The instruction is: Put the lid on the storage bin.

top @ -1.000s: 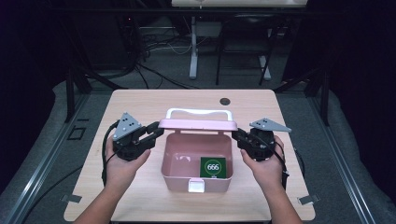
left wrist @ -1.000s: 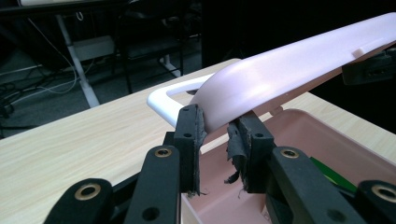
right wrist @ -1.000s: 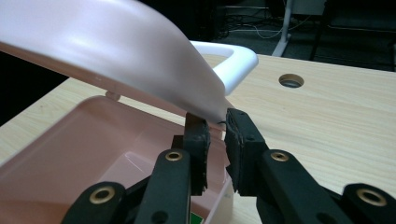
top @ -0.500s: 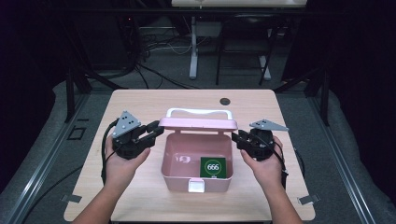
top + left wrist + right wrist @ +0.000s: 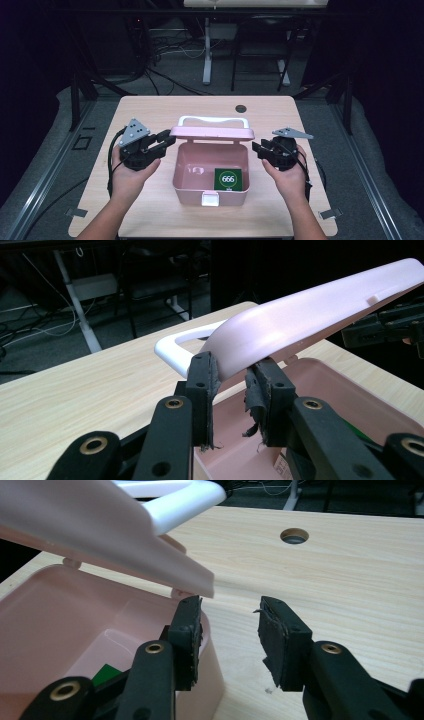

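Observation:
A pink box [image 5: 187,192] stands open in the middle of the table, and a green card marked 666 [image 5: 228,179] lies inside at the front right. Its pink lid [image 5: 212,132], with a white handle [image 5: 212,120], is held half raised. My left gripper [image 5: 165,142] is shut on the lid's left edge; in the left gripper view the pads [image 5: 202,375] pinch the lid [image 5: 300,315]. My right gripper [image 5: 257,149] sits by the box's right wall. Its jaws have just been opening and stand apart with nothing between them [image 5: 227,620], below the lid's corner [image 5: 195,580].
The light wooden table [image 5: 150,107] has a round cable hole [image 5: 241,108] at the back. Bare tabletop lies to either side of the box. Cables and metal stands fill the dark floor behind the table.
The right gripper's jaws have spread apart and that hand has dropped slightly beside the box. The left gripper and the raised lid have kept still.

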{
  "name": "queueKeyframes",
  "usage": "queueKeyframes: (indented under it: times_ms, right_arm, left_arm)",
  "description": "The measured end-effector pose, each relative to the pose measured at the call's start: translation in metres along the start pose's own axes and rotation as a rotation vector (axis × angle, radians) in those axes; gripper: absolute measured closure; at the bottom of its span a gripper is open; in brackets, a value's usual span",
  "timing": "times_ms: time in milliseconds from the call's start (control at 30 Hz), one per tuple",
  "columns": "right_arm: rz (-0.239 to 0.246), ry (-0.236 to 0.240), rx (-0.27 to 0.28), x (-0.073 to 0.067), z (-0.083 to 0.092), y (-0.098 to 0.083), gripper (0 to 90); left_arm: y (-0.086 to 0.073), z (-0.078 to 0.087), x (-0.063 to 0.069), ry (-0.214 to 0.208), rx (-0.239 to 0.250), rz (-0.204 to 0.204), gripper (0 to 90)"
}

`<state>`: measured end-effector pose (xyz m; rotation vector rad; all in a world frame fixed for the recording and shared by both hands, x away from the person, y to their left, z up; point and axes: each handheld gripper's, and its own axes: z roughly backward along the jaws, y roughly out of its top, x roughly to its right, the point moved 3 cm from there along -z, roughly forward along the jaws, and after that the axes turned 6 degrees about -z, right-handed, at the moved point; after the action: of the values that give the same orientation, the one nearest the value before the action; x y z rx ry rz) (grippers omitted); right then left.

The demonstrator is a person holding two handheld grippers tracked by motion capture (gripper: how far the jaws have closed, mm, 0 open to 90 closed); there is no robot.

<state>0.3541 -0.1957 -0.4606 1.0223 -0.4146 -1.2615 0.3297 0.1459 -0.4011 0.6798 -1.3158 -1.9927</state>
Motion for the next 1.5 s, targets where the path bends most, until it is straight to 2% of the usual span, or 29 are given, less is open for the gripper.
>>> queueKeyframes:
  times_ms: [133,200,800,1500]
  right_arm:
    - [0.003,-0.020,-0.006,0.005,0.001,0.000,61.2]
    - [0.001,-0.028,0.011,0.007,0.000,0.000,60.7]
    - [-0.009,-0.063,0.039,0.016,0.001,0.002,53.0]
    - [-0.012,-0.059,0.028,0.016,0.001,0.001,51.0]
  left_arm:
    - [0.000,0.001,0.001,-0.002,0.001,0.000,72.3]
    - [0.000,0.002,0.001,-0.001,0.000,-0.003,72.3]
    - [-0.009,0.009,0.007,-0.018,-0.010,-0.018,71.0]
    - [-0.022,0.018,0.015,-0.036,-0.026,-0.030,71.5]
